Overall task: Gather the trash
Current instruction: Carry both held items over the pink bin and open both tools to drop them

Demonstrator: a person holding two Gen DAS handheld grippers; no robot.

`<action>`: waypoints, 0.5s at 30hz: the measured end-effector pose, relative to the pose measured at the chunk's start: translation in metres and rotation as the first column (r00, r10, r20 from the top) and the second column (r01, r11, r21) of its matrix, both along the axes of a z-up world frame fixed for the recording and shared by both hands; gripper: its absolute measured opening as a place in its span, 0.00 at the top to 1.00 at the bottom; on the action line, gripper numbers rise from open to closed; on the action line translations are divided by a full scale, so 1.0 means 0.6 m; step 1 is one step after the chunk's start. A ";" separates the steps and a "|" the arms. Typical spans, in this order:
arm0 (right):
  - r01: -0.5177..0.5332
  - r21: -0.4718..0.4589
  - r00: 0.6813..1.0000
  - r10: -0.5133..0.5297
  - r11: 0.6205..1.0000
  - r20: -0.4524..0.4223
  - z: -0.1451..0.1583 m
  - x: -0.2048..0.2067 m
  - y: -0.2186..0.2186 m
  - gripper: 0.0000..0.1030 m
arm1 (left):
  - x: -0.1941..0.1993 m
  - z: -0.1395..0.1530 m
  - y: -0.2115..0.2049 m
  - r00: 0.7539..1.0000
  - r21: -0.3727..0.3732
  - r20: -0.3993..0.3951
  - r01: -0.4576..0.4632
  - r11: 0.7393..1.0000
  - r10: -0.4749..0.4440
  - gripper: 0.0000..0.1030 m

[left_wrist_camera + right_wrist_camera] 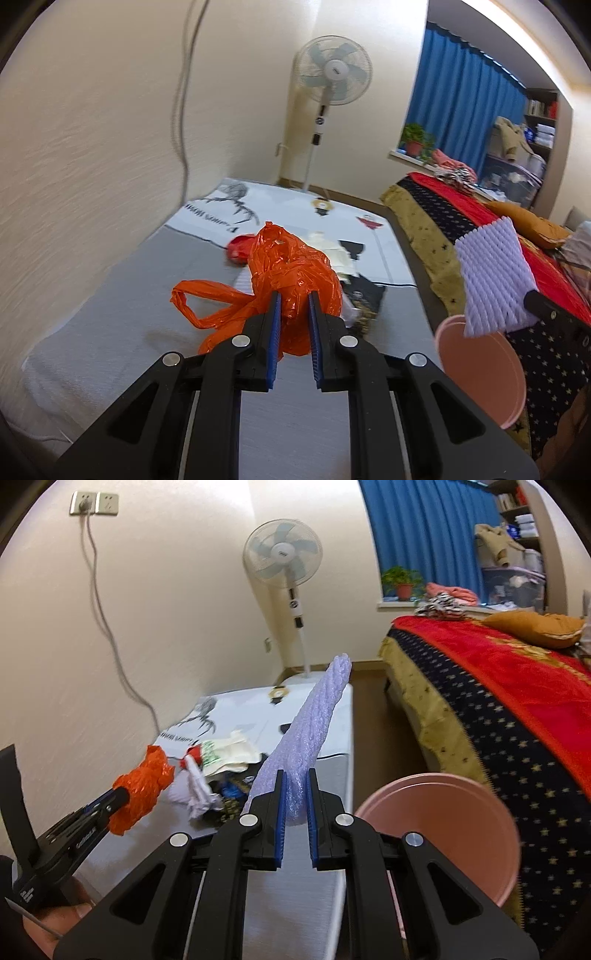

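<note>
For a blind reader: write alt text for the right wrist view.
The right claw grips a white foam net sleeve above a pink bin. At left, the left claw holds an orange plastic bag over a grey table with more trash.

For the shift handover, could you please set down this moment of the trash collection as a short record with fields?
left gripper: shut on the orange plastic bag, lifted off the grey table
right gripper: shut on the white foam net sleeve, which sticks up and away from the jaws
pink bin: open, beside the bed, to the right of the table
left on the table: a pile of wrappers and paper
background: standing fan, blue curtain
</note>
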State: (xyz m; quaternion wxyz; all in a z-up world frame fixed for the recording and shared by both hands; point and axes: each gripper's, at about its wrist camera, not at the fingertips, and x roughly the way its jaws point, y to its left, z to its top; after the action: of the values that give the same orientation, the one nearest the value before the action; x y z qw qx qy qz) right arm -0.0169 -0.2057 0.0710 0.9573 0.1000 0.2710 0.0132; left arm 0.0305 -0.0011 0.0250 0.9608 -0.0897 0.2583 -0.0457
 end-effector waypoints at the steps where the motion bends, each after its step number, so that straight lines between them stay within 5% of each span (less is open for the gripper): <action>1: 0.017 -0.009 1.000 -0.017 1.000 0.006 0.005 -0.006 -0.011 0.90 | -0.003 0.003 -0.008 1.000 0.005 0.007 0.014 1.000 -0.014 0.86; 15: 0.207 -0.071 0.978 -0.206 0.976 0.019 0.041 -0.069 -0.120 0.90 | -0.013 0.017 -0.115 0.979 -0.004 0.046 0.197 0.980 -0.197 0.86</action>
State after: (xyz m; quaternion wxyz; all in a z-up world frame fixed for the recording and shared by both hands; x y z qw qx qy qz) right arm -0.0581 -0.2779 0.0956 0.9580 0.0928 0.2539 -0.0955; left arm 0.0230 -0.0703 0.0349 0.9568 -0.0666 0.2439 -0.1435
